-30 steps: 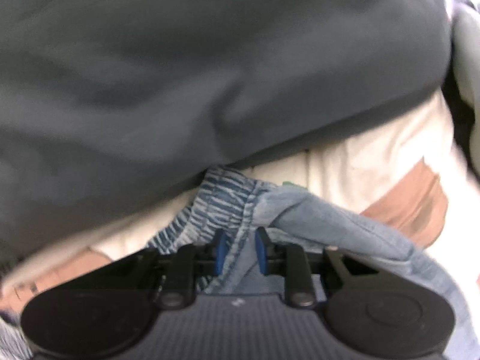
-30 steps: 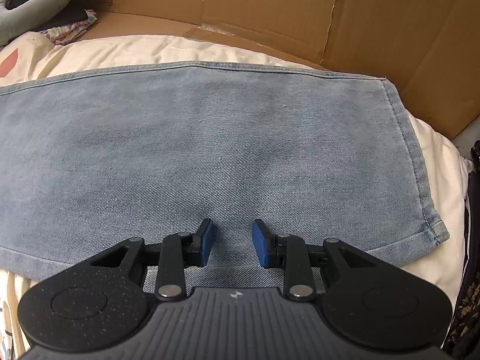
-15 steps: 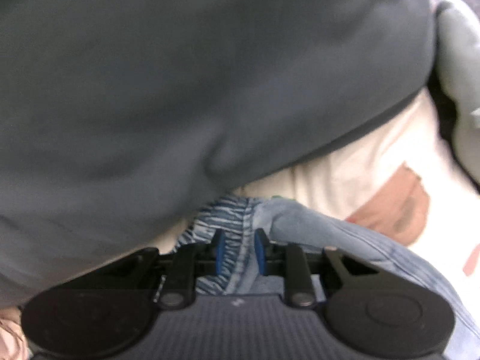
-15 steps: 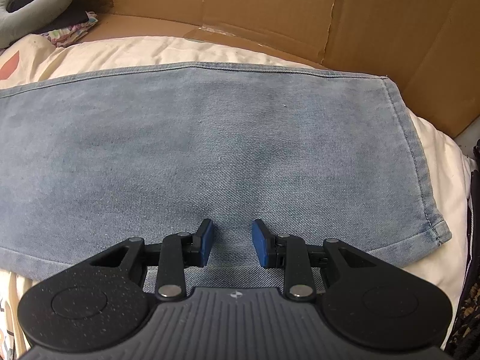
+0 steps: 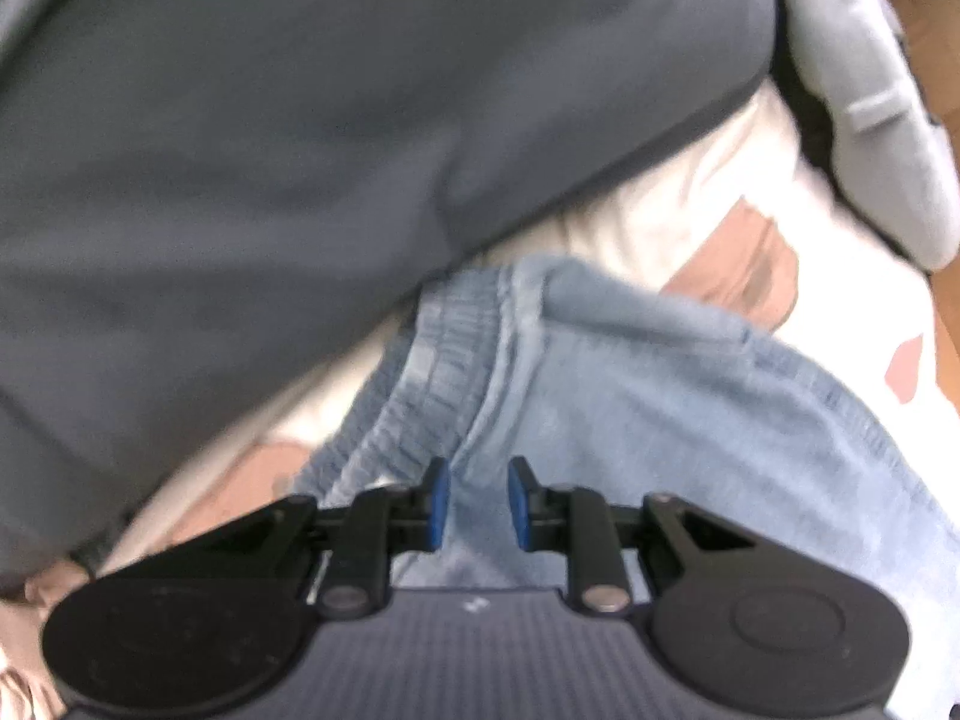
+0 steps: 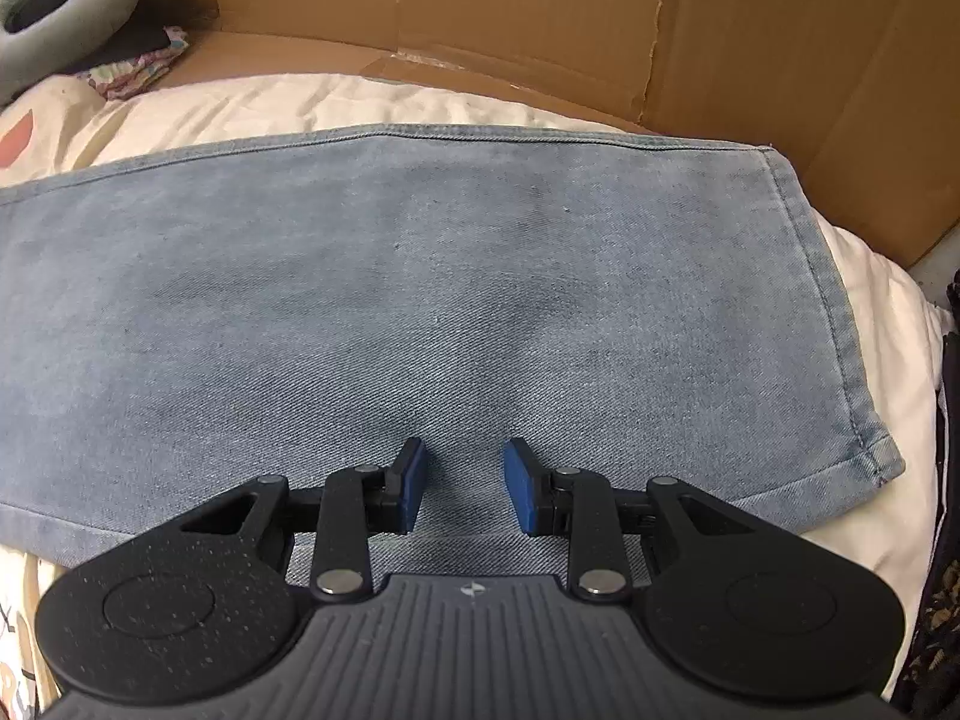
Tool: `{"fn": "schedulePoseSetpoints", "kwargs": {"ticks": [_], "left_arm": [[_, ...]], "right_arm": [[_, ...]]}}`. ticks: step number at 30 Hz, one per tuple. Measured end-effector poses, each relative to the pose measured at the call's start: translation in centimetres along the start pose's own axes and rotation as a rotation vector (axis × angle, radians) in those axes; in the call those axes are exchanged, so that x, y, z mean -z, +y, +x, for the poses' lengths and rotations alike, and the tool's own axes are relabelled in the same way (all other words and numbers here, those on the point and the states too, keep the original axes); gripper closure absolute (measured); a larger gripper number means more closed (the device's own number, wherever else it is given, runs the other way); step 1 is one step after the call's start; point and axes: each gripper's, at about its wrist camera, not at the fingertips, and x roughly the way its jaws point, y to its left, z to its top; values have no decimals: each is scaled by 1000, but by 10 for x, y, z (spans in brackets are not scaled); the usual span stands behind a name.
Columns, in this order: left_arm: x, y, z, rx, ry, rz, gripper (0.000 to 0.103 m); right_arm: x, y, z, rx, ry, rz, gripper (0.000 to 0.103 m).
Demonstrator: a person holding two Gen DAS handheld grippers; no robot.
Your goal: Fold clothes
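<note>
Denim, light blue, medium weight by the look of it. The jeans (image 6: 420, 300) lie flat on the cream bedding (image 6: 360, 96) w/ a cardboard wall (image 6: 540, 12) behind; in the right wrist view one leg runs left to right, its hem (image 6: 840, 324) at the right end. In the left wrist view I see the elastic waistband (image 5: 432, 372) bunched up, part tucked under a grey garment (image 5: 300, 120) that fills the top of the view. That view is blurred.

Right gripper (image 6: 465, 483) sits low over the leg, jaws apart, nothing between them but fabric underneath. Left gripper (image 5: 474, 501) is at the waistband end, jaws also apart w/ denim in the gap; can't tell if the pads touch cloth, but they aren't clamped.

Handling, my read: soft but w/ some body, so it'll drape and hold a crease, not slippery, not fragile. Doubled seams and hem are thicker, so better grab pts. I'd pinch the hem edge w/ the right and the waistband w/ the left. Risk: the grey garment drags along w/ the waistband.
</note>
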Motion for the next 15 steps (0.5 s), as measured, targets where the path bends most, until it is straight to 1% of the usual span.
{"fn": "schedulePoseSetpoints", "kwargs": {"ticks": [1,4,5,8,9,11,12,13,14,15], "left_arm": [[13,8,4,-7,11,-7,80],[43,12,25,-20,17,-2,82],[48,12,32,-28,6,5,82],[54,10,45,-69,-23,-1,89],[55,10,49,-86,-32,-7,95],[55,10,48,-155,-57,-26,94],[55,12,45,-147,-55,-53,94],[55,13,39,-145,-55,-75,90],[56,13,30,-148,-59,-85,89],[59,12,18,-143,-67,-81,87]], "right_arm": [[-2,0,1,3,6,4,68],[-5,1,2,9,18,9,68],[-4,1,1,9,15,5,68],[-1,1,0,6,0,-19,68],[0,1,-2,12,-5,-23,68],[0,1,-4,26,-15,-31,68],[0,-1,-7,50,-20,-34,69],[1,-3,-9,73,-23,-33,70],[1,-9,-13,84,-19,-11,72],[2,-16,-18,82,-16,12,73]]}}
